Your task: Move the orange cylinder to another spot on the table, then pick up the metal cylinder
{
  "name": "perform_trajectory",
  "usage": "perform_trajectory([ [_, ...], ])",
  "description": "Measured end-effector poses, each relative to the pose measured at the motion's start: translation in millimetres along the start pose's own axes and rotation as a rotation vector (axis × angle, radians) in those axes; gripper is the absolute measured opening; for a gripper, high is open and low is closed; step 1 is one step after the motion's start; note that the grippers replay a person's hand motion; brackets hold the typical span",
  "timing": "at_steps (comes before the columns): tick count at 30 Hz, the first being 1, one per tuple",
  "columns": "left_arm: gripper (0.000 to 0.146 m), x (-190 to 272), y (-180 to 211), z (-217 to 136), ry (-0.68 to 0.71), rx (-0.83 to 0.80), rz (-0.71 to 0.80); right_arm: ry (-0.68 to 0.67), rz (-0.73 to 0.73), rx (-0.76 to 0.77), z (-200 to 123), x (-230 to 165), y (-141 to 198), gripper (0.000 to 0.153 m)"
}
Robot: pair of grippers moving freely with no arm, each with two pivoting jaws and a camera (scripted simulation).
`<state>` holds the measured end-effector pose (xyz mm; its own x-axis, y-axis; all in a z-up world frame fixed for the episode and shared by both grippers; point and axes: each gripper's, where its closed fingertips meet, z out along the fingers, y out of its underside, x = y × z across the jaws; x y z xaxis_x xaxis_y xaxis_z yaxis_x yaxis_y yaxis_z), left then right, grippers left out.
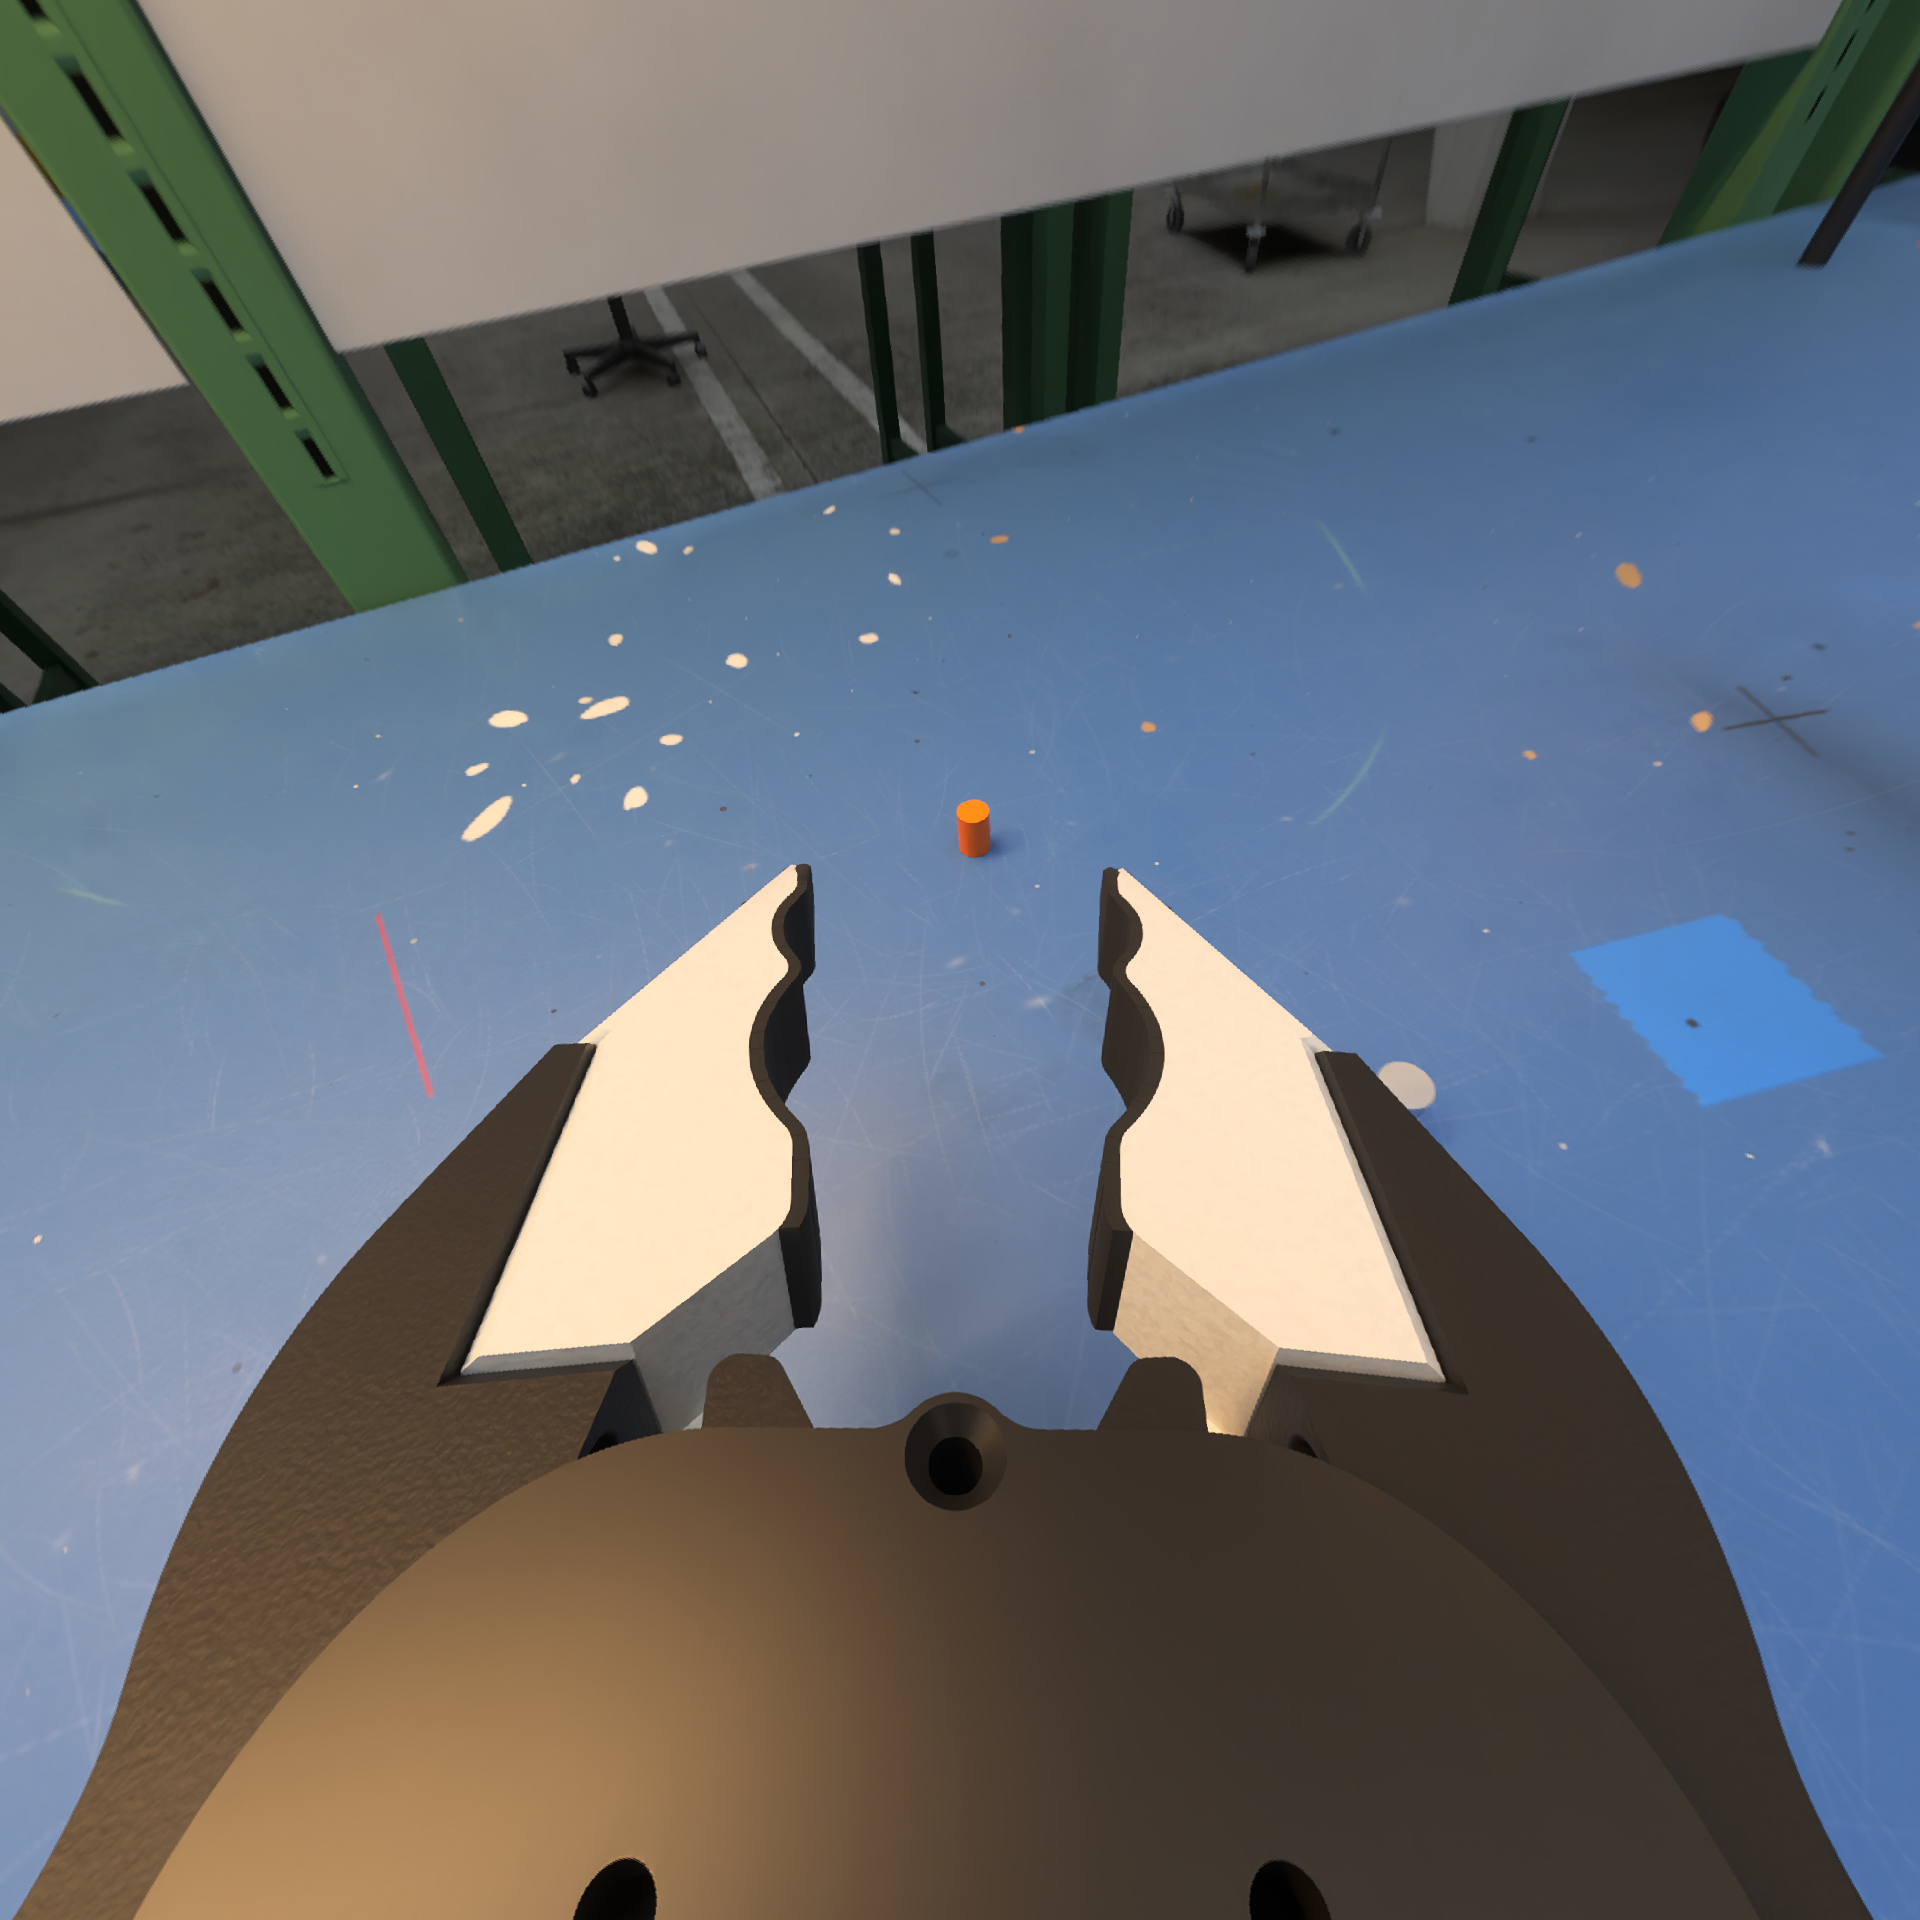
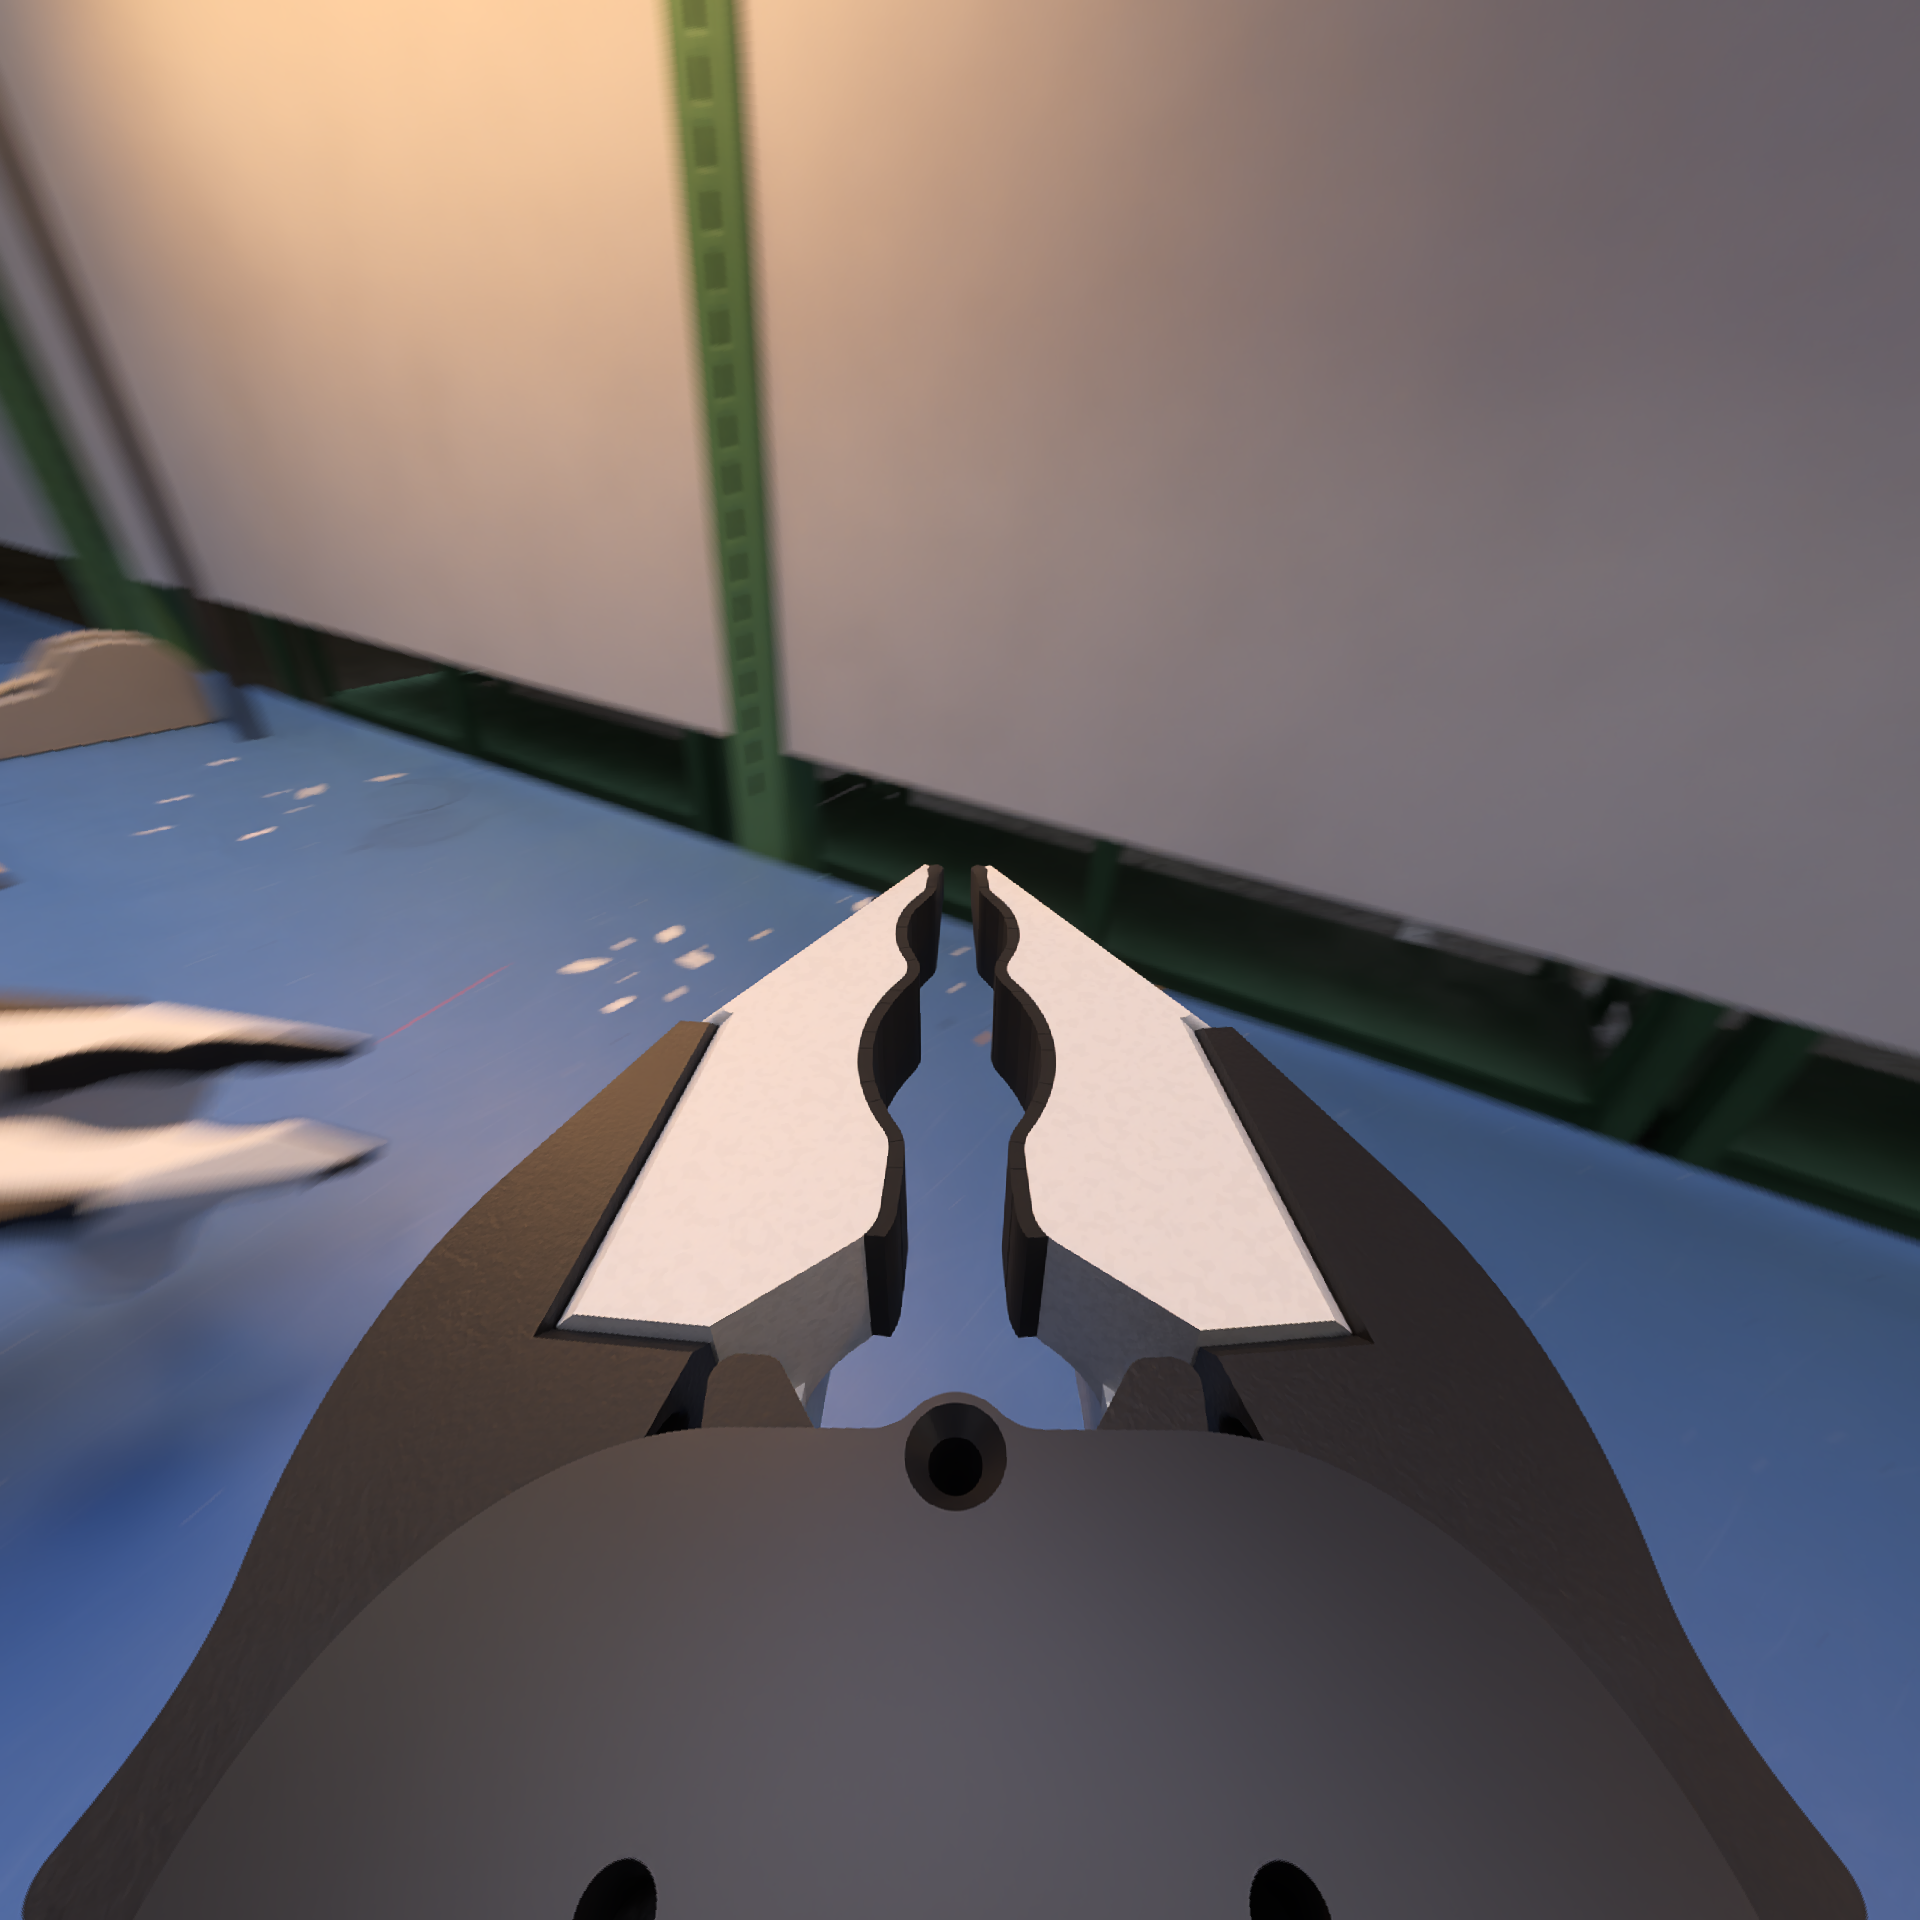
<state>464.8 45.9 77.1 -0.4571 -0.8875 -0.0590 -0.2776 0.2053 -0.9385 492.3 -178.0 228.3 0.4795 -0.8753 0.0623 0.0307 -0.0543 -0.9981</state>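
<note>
- The left gripper [image 1: 956, 873], with white fingers on a dark brown body, has its jaws spread wide and empty above the scuffed blue table [image 1: 1351, 1299].
- The small orange cylinder [image 1: 974, 828] stands upright at frame centre, just beyond the fingertips, clear of both.
- A pale grey disc-like top [image 1: 1406, 1086] peeks out at the right finger's outer edge, mostly hidden.
- The right gripper [image 2: 956, 871] has its jaws nearly together, a thin gap left, holding nothing.

Right gripper [image 2: 956, 873] with white fingers in dark brown mounts fills the lower centre of the frame, tips nearly closed with a thin gap, empty. Beneath lies a paint-flecked blue table [image 2: 1558, 1351]. At the left edge, blurred, the left gripper [image 2: 369, 1091] shows parted fingers. A perforated green metal post [image 2: 722, 416] rises behind.
</note>
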Motion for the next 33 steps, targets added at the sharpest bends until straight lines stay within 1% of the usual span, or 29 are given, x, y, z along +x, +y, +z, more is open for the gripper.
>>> perform_trajectory([
  [3, 0.049, -1, 2, 17, 0.025, -0.065, 0.027, -0.147, 0.023, -0.038, -61, -47, 17, 0.008],
  [5, 0.042, -1, 5, 32, 0.053, -0.133, 0.075, -0.219, -0.026, -0.061, -100, -72, 37, 0.009],
  [8, 0.036, -4, 9, 57, 0.072, -0.200, 0.139, -0.291, -0.149, -0.130, -145, -92, 75, 0.009],
  [9, 0.035, -4, 9, 64, 0.075, -0.212, 0.147, -0.311, -0.193, -0.154, -156, -95, 86, 0.009],
  [11, 0.034, 0, 11, 78, 0.130, -0.248, 0.142, -0.322, -0.269, -0.175, -173, -97, 103, 0.009],
  [14, 0.032, 2, 21, 95, 0.188, -0.320, 0.172, -0.331, -0.258, -0.186, -185, -96, 118, 0.009],
  [17, 0.031, 1, 30, 99, 0.211, -0.375, 0.214, -0.339, -0.255, -0.182, -187, -95, 124, 0.009],
  [20, 0.030, 0, 33, 97, 0.224, -0.370, 0.195, -0.346, -0.291, -0.189, -186, -94, 128, 0.009],
  [24, 0.027, 3, 35, 93, 0.268, -0.376, 0.209, -0.369, -0.281, -0.205, -187, -96, 135, 0.009],
  [27, 0.025, 2, 37, 95, 0.273, -0.390, 0.204, -0.369, -0.282, -0.210, -187, -96, 137, 0.009],
  [33, 0.015, 6, 36, 101, 0.305, -0.405, 0.191, -0.375, -0.264, -0.222, -187, -95, 141, 0.008],
])
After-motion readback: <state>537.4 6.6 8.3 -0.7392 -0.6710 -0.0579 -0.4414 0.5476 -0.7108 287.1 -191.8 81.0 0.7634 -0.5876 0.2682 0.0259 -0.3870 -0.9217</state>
